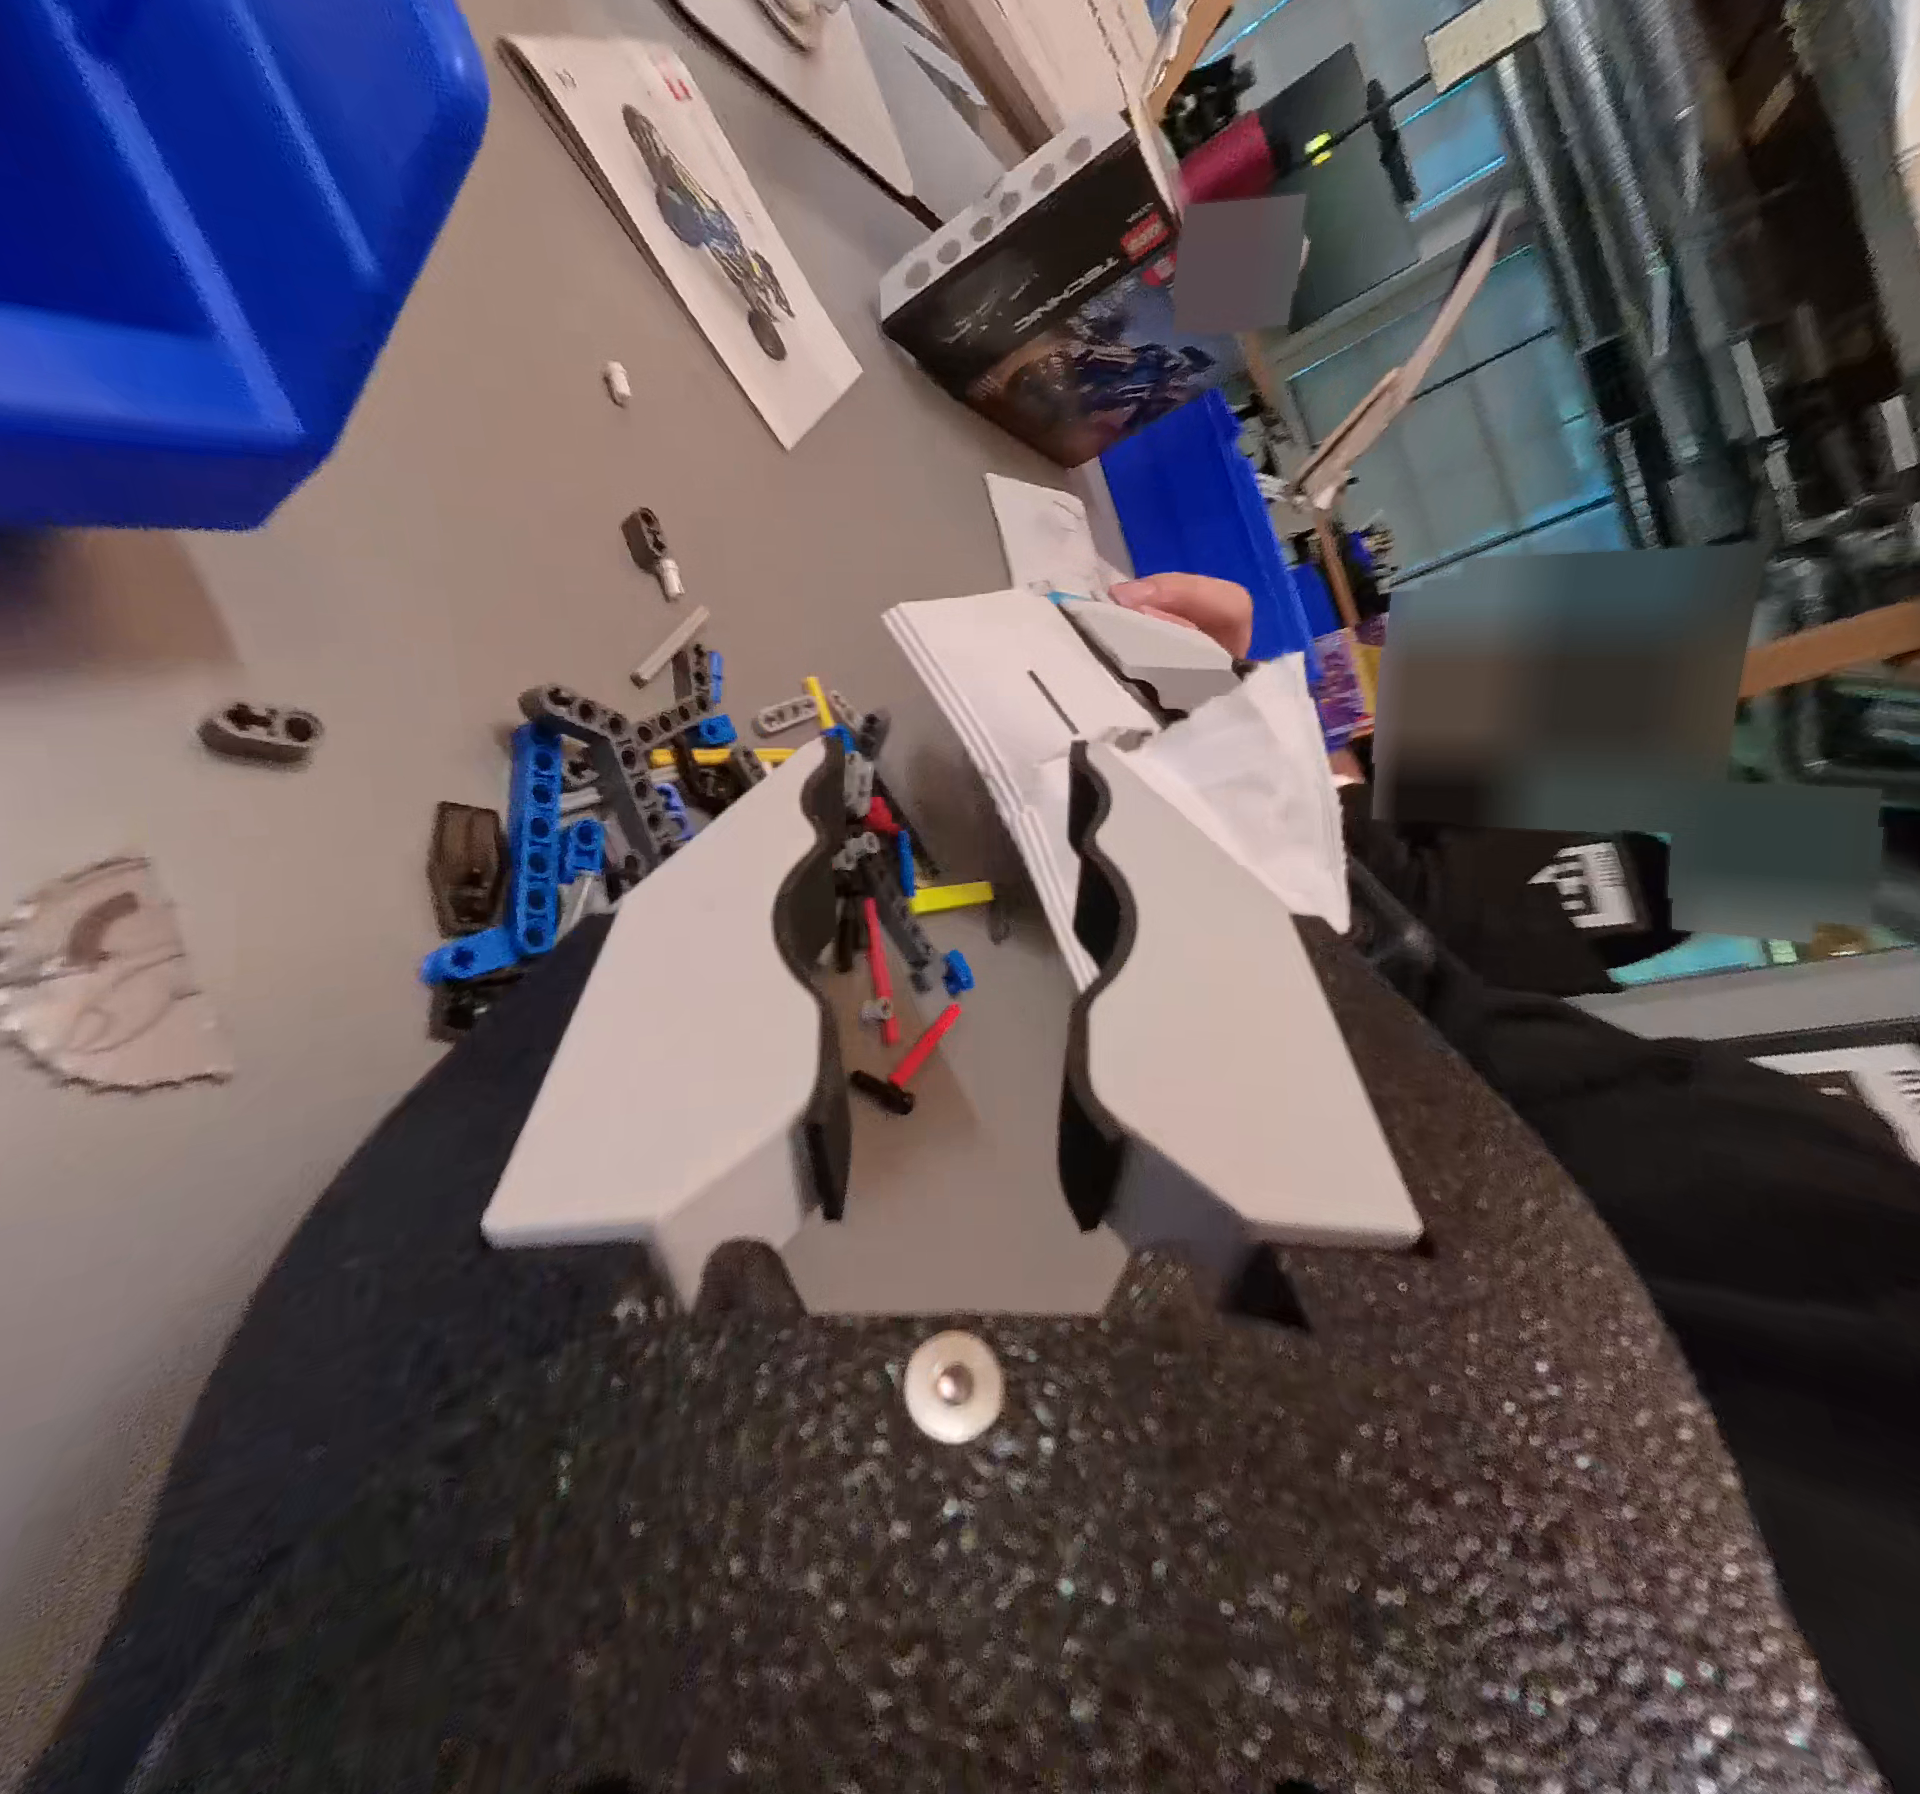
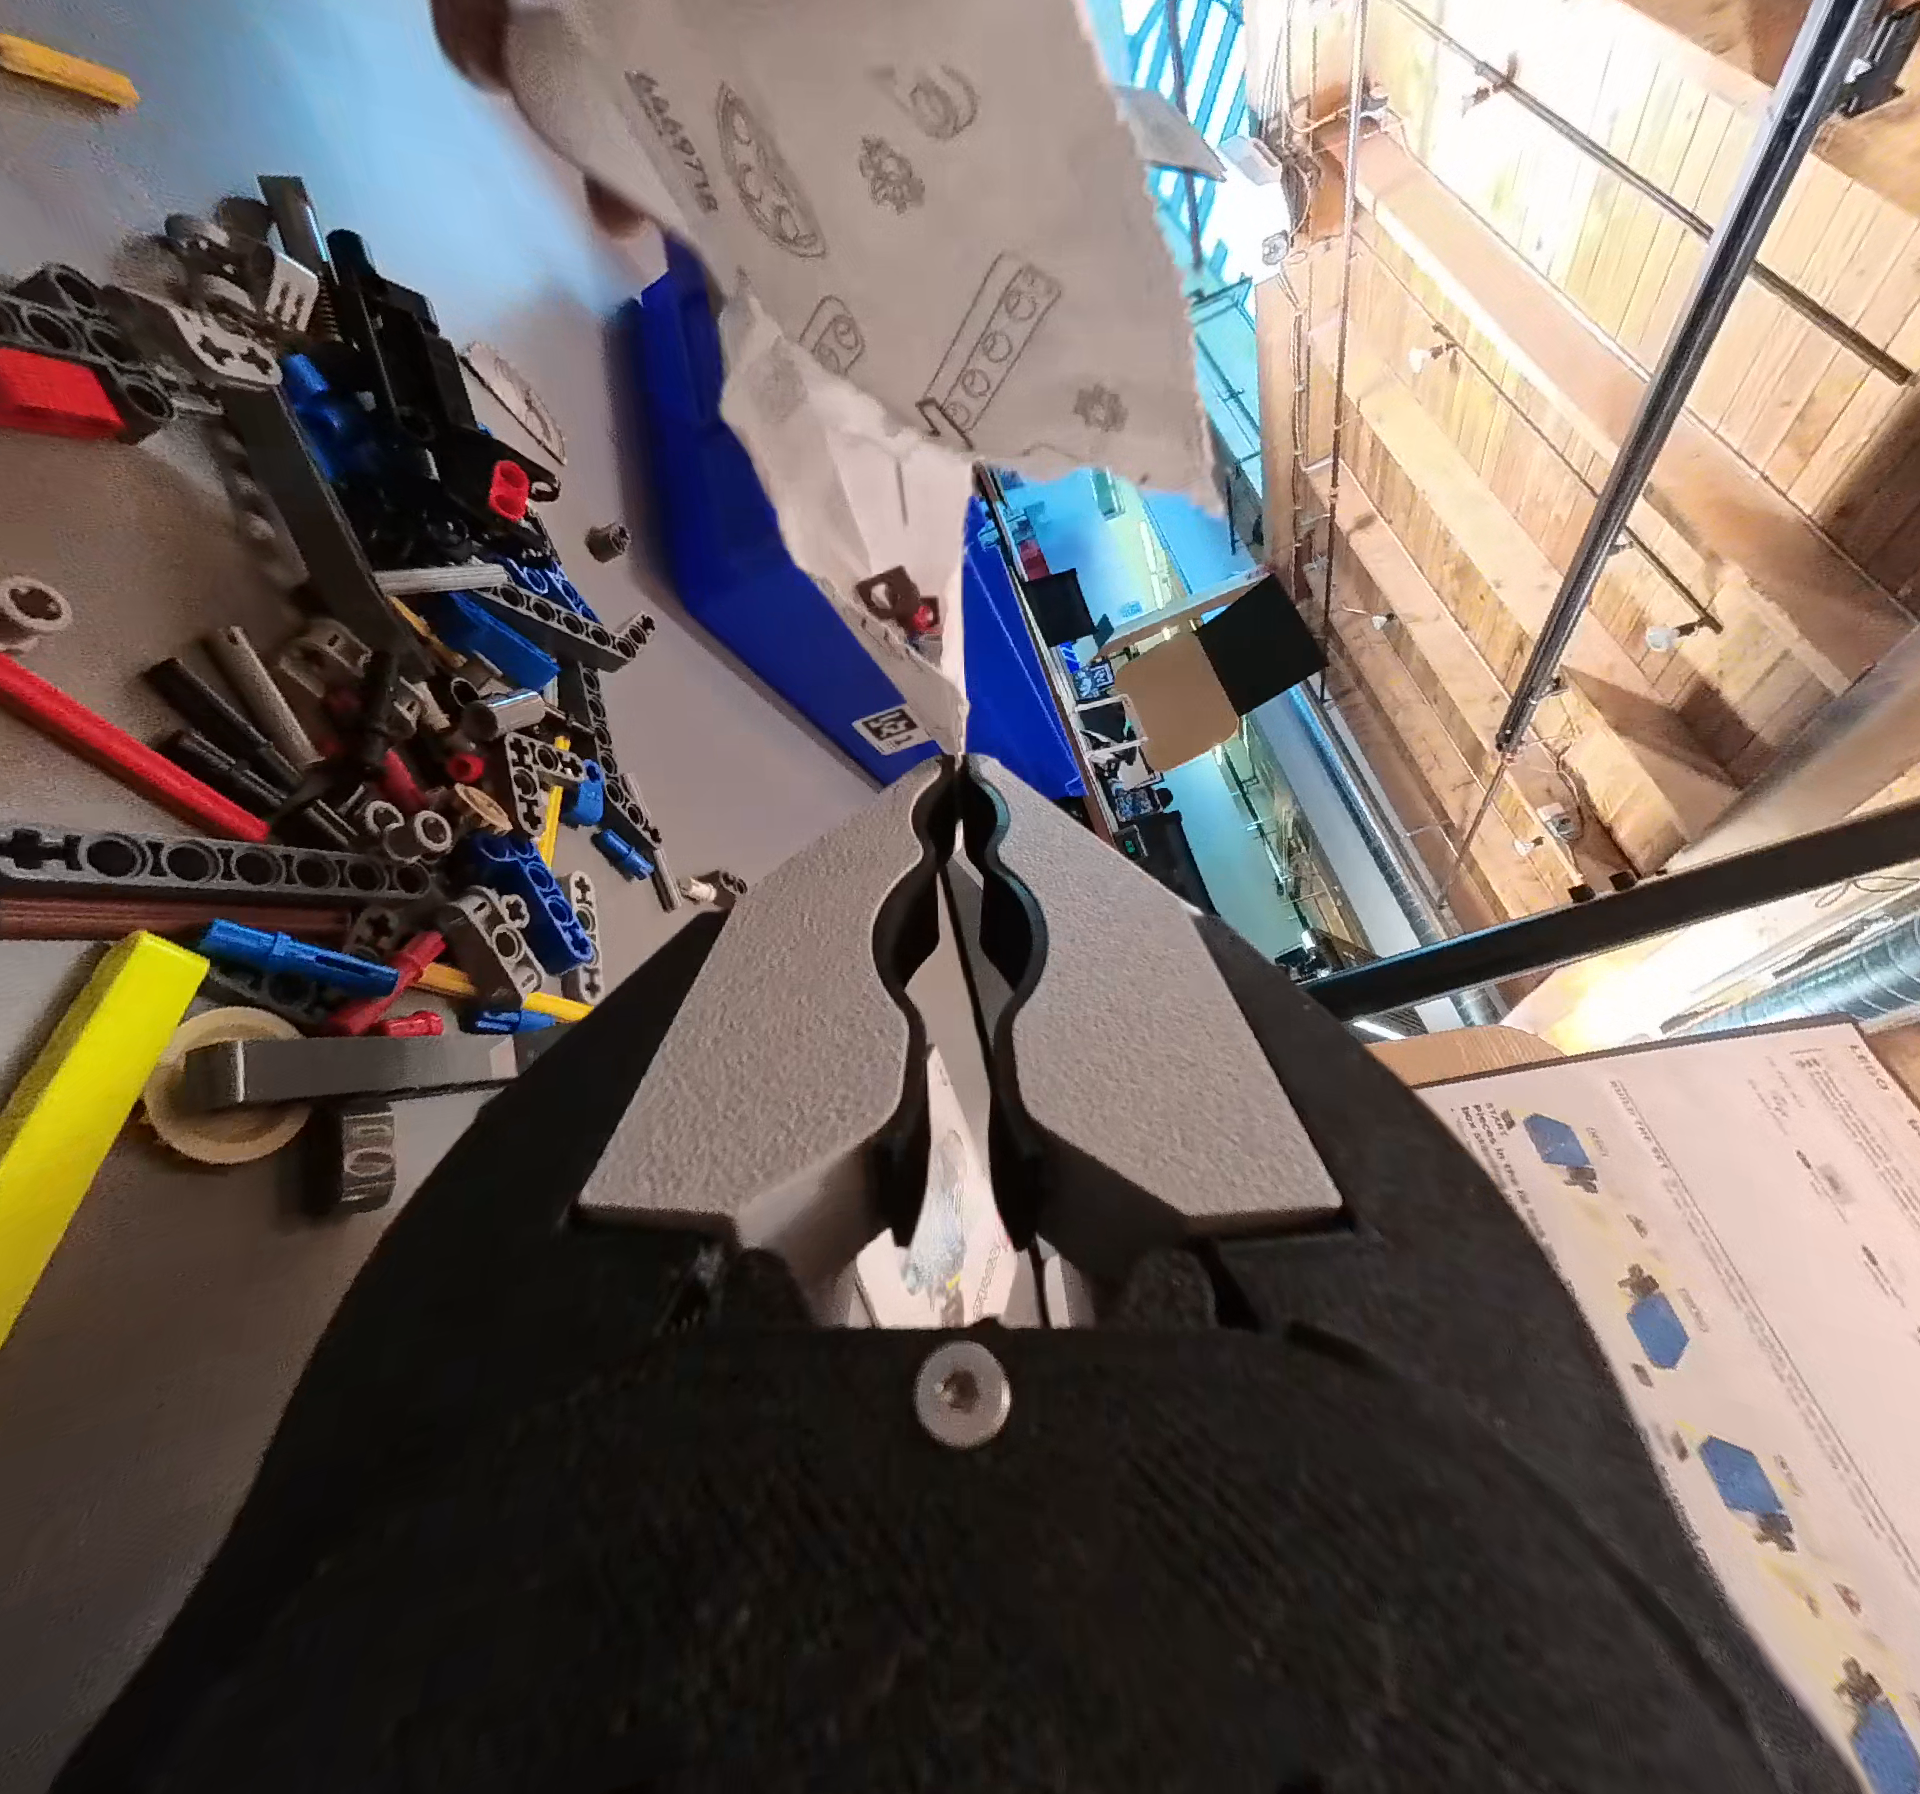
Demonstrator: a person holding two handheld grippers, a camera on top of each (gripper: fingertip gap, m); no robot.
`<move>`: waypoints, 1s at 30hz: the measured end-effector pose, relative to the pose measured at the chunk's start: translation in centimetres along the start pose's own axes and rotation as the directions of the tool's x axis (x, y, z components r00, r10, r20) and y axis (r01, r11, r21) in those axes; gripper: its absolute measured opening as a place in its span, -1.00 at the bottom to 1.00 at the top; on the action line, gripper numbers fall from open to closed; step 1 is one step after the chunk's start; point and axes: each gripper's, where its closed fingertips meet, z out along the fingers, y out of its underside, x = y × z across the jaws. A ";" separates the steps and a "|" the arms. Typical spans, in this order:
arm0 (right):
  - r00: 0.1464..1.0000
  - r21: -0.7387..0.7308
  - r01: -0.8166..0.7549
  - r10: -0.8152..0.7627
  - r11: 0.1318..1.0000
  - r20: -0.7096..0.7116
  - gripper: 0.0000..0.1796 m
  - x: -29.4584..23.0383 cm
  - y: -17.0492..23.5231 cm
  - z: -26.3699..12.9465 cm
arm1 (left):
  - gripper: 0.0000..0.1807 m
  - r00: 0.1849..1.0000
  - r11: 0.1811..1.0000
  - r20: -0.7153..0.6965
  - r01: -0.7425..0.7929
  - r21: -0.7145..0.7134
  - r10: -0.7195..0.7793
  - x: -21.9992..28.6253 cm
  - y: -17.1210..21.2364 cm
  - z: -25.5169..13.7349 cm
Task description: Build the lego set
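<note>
Above the table, right gripper (image 2: 951,773) pinches a torn paper bag (image 2: 883,238); left gripper (image 1: 951,768) gapes empty.

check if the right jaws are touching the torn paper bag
Touching: the right wrist view shows the right gripper shut on the paper bag's lower corner.

The left gripper (image 1: 951,788) has its jaws spread wide apart, nothing between them, and hovers tilted above the table (image 1: 416,497). The right gripper (image 2: 954,770) has its jaws pressed together at the tips, pinching the torn lower corner of a paper bag (image 2: 935,238), and is raised off the table. In the left wrist view the right gripper (image 1: 1112,695) sits just beyond the left one, farther from the table's near edge, with a person's fingers (image 1: 1184,601) touching it.
</note>
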 end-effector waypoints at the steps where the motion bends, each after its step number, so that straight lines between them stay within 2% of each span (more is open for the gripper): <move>1: 1.000 0.002 0.001 -0.001 1.000 -0.018 -1.00 0.3 0.0 -0.1 | -0.55 0.999 0.999 -0.028 0.040 -0.008 -0.040 0.1 0.1 0.3; 5: 0.999 0.029 -0.018 0.019 0.999 -0.029 -1.00 0.6 -0.7 -0.3 | -0.64 0.972 0.984 -0.156 0.174 -0.042 -0.178 1.2 0.5 1.4; 7: 1.000 0.030 0.002 -0.001 1.000 -0.012 -1.00 0.1 -0.7 -0.1 | -0.81 0.965 0.982 -0.182 0.179 -0.062 -0.188 1.4 0.8 1.8; 9: 1.000 0.028 -0.010 0.010 1.000 0.002 -1.00 -0.2 -0.5 -0.1 | -0.93 0.973 0.987 -0.168 0.156 -0.042 -0.161 1.0 0.6 1.8; 12: 0.993 0.022 -0.088 0.086 0.996 0.081 -1.00 -1.0 -0.2 0.2 | -0.99 0.986 0.996 -0.139 0.093 -0.019 -0.094 0.7 0.4 1.6; 16: 0.926 0.025 -0.301 0.286 0.953 0.245 -0.72 -1.8 0.0 0.1 | -1.00 0.994 0.996 -0.072 -0.085 -0.006 0.084 0.7 0.0 1.0; 20: 0.731 -0.107 -0.543 0.531 0.833 0.429 -0.61 -2.6 1.2 -0.9 | -1.00 0.973 0.974 0.040 -0.226 0.007 0.225 0.9 -1.0 0.1; 23: 0.456 -0.264 -0.708 0.710 0.655 0.536 -0.57 -3.8 -0.1 -2.2 | -1.00 0.959 0.966 0.110 -0.260 -0.005 0.259 0.9 -0.9 0.1; 24: 0.368 -0.305 -0.747 0.750 0.590 0.549 -0.58 -3.9 -0.9 -2.5 | -1.00 0.958 0.965 0.124 -0.261 -0.002 0.259 1.0 -0.9 0.2; 26: 0.234 -0.372 -0.818 0.845 0.438 0.481 -0.59 -3.3 -1.4 -2.0 | -1.00 0.962 0.969 0.129 -0.246 0.021 0.241 1.3 -0.9 0.4; 28: 0.051 -0.467 -0.839 0.896 0.278 0.442 -0.54 -3.8 -2.2 -1.9 | -1.00 0.976 0.979 0.111 -0.195 0.063 0.187 1.7 -1.0 0.6; 30: -0.074 -0.539 -0.822 0.902 0.186 0.424 -0.54 -4.7 -2.9 -2.1 | -1.00 0.989 0.986 0.085 -0.129 0.104 0.121 1.8 -0.9 0.8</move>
